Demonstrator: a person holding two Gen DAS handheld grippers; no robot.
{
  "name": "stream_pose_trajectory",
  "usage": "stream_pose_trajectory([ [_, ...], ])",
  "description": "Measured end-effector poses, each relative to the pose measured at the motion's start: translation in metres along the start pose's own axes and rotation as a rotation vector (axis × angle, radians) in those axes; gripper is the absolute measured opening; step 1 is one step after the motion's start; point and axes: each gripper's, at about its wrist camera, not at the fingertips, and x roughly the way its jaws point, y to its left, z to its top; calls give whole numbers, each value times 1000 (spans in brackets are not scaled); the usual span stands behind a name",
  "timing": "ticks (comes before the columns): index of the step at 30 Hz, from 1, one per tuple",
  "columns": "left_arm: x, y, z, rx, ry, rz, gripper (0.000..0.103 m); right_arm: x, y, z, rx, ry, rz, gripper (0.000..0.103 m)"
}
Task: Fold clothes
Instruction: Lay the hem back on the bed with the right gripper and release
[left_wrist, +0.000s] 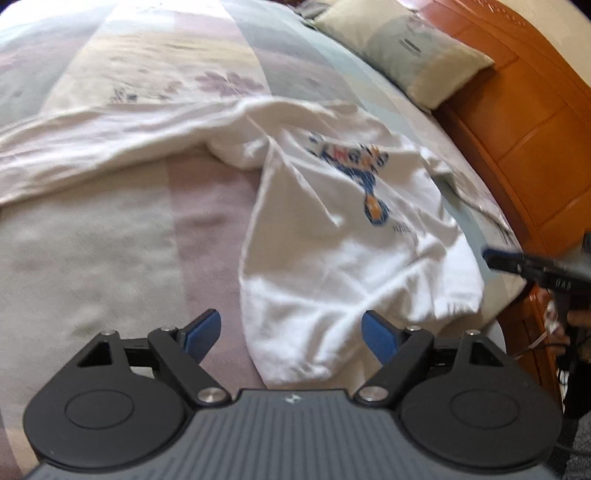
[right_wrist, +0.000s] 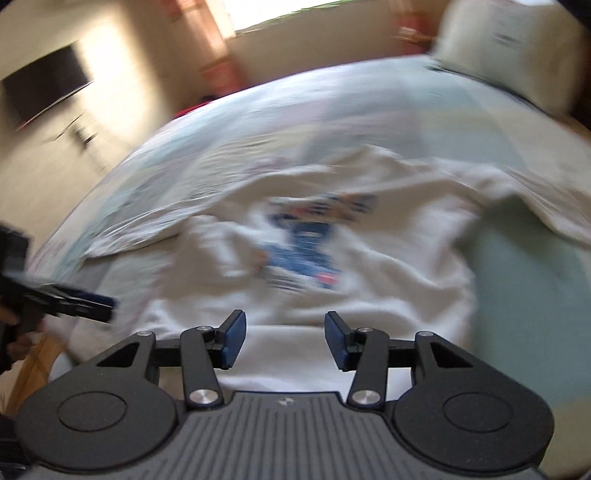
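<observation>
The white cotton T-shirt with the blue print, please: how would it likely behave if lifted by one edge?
The white cotton T-shirt with the blue print lies creased and bunched on the striped bedspread, so it is probably floppy and would drape. It looks thin, so likely light. Pushed, it would probably wrinkle rather than slide.

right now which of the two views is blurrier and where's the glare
Right wrist view: heavy motion smear across the white shirt and bed, window blown out at top. Left wrist view: milder blur, shirt print soft, pillow fairly legible; fisheye bends both.
</observation>
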Motion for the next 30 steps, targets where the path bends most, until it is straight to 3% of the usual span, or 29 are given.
stream_pose_trajectory([
  [4,16,10,2,-91,6,-9,82,-14,-55,-15,149,-18,-58,61],
  [9,29,-2,-1,-113,1,10,82,-12,-106,-38,292,10,-16,63],
  [14,22,-30,1,-86,-49,-31,83,3,-113,-52,307,59,16,65],
  [18,27,-71,1,48,-25,-69,84,-8,-99,-54,231,25,-21,73],
  [22,56,-130,1,235,81,-164,84,-22,-101,-57,232,-7,-47,73],
  [27,109,-198,-7,317,272,-395,85,-42,-115,-69,276,-46,-88,77],
  [30,146,-224,-15,331,364,-440,85,-53,-121,-79,299,-56,-117,79],
])
